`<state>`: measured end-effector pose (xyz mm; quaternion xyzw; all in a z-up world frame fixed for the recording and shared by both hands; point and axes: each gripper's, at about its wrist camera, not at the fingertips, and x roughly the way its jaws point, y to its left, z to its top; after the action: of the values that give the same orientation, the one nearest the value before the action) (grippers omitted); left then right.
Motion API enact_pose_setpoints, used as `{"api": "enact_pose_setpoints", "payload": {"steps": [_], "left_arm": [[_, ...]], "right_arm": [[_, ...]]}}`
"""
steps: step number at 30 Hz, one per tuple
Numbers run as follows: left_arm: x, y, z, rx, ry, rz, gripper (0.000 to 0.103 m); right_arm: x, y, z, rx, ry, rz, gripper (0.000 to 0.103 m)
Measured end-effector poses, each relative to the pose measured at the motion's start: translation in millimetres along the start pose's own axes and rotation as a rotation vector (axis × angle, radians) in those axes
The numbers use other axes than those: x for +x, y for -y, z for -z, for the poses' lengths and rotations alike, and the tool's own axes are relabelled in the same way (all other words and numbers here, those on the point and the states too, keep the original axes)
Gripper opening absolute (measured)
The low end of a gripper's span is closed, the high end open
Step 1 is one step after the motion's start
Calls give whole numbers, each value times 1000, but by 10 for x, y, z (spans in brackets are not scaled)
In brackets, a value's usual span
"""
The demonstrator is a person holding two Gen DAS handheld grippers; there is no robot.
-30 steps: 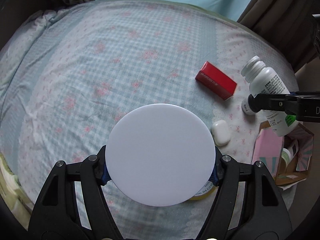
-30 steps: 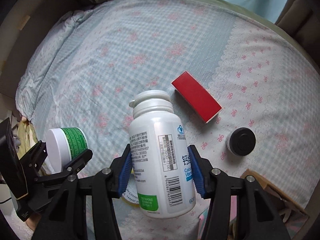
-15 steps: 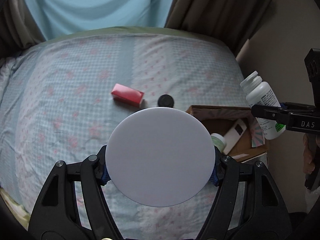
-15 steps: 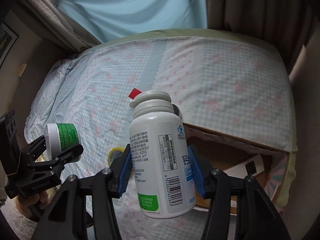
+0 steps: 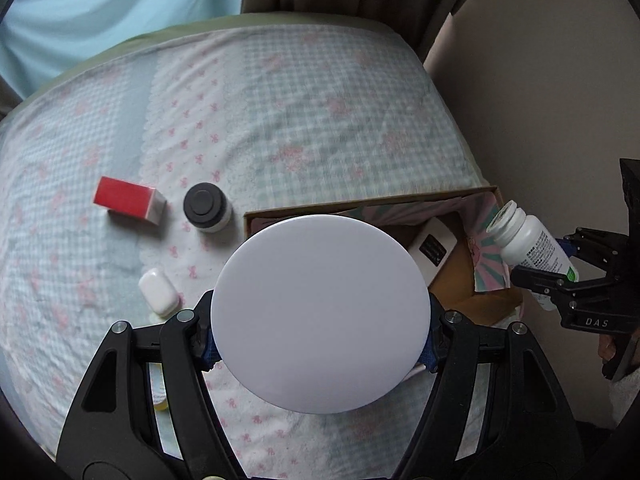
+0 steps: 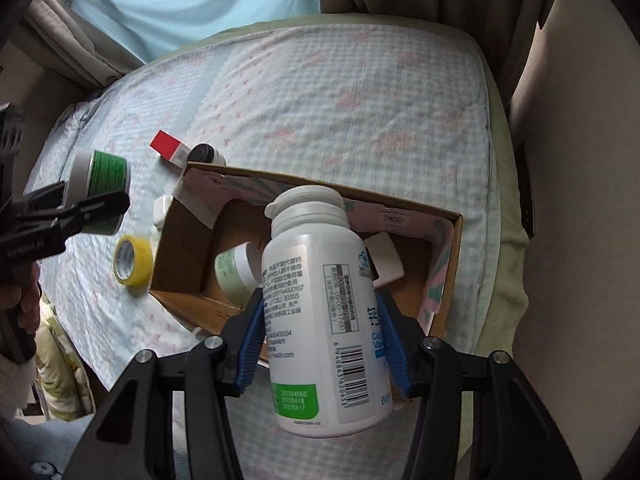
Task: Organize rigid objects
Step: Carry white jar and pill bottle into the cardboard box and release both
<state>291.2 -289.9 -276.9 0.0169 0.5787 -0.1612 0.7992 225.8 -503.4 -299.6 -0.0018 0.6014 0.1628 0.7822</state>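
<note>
The right claw (image 6: 322,344) grips a white pill bottle (image 6: 324,300) round its middle — smooth, stiff plastic, probably light, likely to slip if squeezed near the cap. Just beyond lies the open cardboard box (image 6: 448,264). The left claw (image 5: 320,340) clamps a green-sided jar (image 5: 320,312) across its width, over the box's near edge.

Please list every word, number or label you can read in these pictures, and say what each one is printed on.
"DAS": on the black right gripper body, left wrist view.
"20200406D", roughly: green patch on the white plastic pill bottle.
Barcode digits, Chinese text and blue lettering on that bottle: too small or cut off to read.
White print on the black left gripper body: blurred.
Yellow tape roll print: unreadable.
</note>
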Motion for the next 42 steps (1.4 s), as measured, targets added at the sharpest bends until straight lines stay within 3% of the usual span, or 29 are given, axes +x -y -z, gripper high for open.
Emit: {"api": "enact_pose_setpoints", "payload": {"steps": [5, 9, 18, 24, 25, 26, 27, 29, 33, 42], "left_arm": [[699, 97, -119, 65, -87, -31, 68], [1043, 101, -130, 100, -144, -64, 68], [1308, 68, -105, 142, -198, -94, 68], [1389, 104, -143, 163, -224, -92, 72], [1365, 112, -151, 163, -215, -86, 89], [1324, 127, -167, 167, -202, -75, 99], [1267, 153, -177, 174, -187, -43, 103], [1178, 222, -187, 213, -163, -78, 103], [1074, 256, -169, 249, -159, -93, 103], [801, 230, -116, 222, -138, -102, 103]], "right_arm": [[384, 30, 80, -146, -15, -11, 48], [693, 25, 146, -199, -46, -32, 47], [1018, -44, 169, -366, -116, -54, 47], [1195, -93, 146, -458, -225, -63, 49], [1207, -92, 128, -458, -236, -51, 58], [1215, -82, 117, -448, -253, -44, 69], [1216, -68, 100, -433, -272, -53, 89], [1159, -63, 71, -426, -263, -67, 103], [1073, 21, 30, -345, -256, -89, 103], [796, 100, 167, -292, -205, 29, 103]]}}
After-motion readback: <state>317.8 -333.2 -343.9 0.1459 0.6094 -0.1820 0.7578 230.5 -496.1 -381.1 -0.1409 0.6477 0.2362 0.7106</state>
